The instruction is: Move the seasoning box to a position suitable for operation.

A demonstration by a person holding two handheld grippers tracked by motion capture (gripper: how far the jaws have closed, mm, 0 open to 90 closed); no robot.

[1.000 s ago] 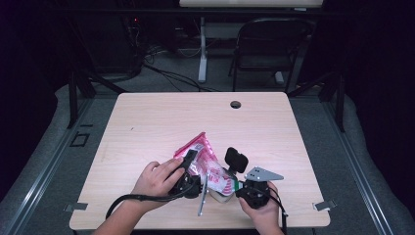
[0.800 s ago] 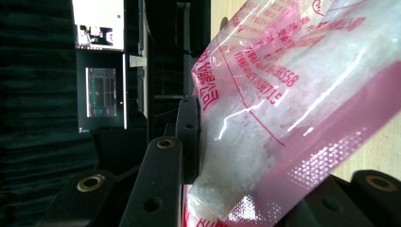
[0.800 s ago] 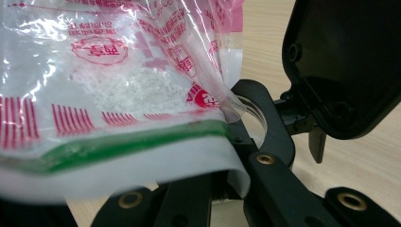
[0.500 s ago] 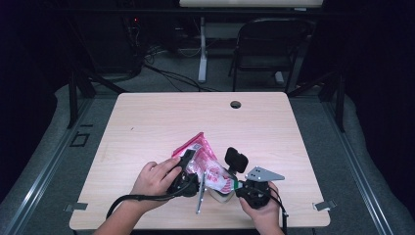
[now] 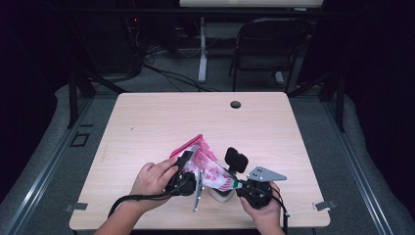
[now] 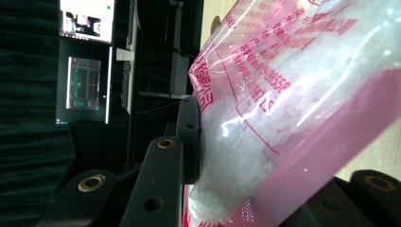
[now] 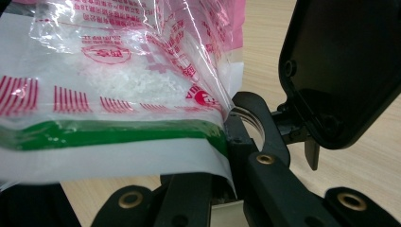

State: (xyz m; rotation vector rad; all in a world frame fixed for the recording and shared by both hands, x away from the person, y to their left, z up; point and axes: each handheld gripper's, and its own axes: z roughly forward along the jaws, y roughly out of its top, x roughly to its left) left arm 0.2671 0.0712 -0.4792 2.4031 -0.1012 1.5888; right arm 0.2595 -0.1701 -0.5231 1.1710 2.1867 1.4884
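Two tongs engaged on one clear plastic bag with pink and red print and white granules inside (image 5: 205, 166), held just above the light wooden surface (image 5: 147, 122), toward 6 o'clock of its top. Left tongs (image 5: 188, 161) at 9 o'clock of the bag, pinching its pink-banded end; in the left gripper view, black jaws pressed against the granule-filled part of the bag (image 6: 293, 109) on both sides. Right tongs (image 5: 236, 185) at 4 o'clock of the bag, pressed together on its white and green edge strip; in the right gripper view, strip (image 7: 118, 142) clamped at the jaw tips, bag body spread toward 10 o'clock. Small cream-coloured rounded object (image 5: 220, 196) resting on the surface directly below the bag, between the two hands. Round dark cable hole (image 5: 235, 104) at 12 o'clock of the surface, well apart from the bag.
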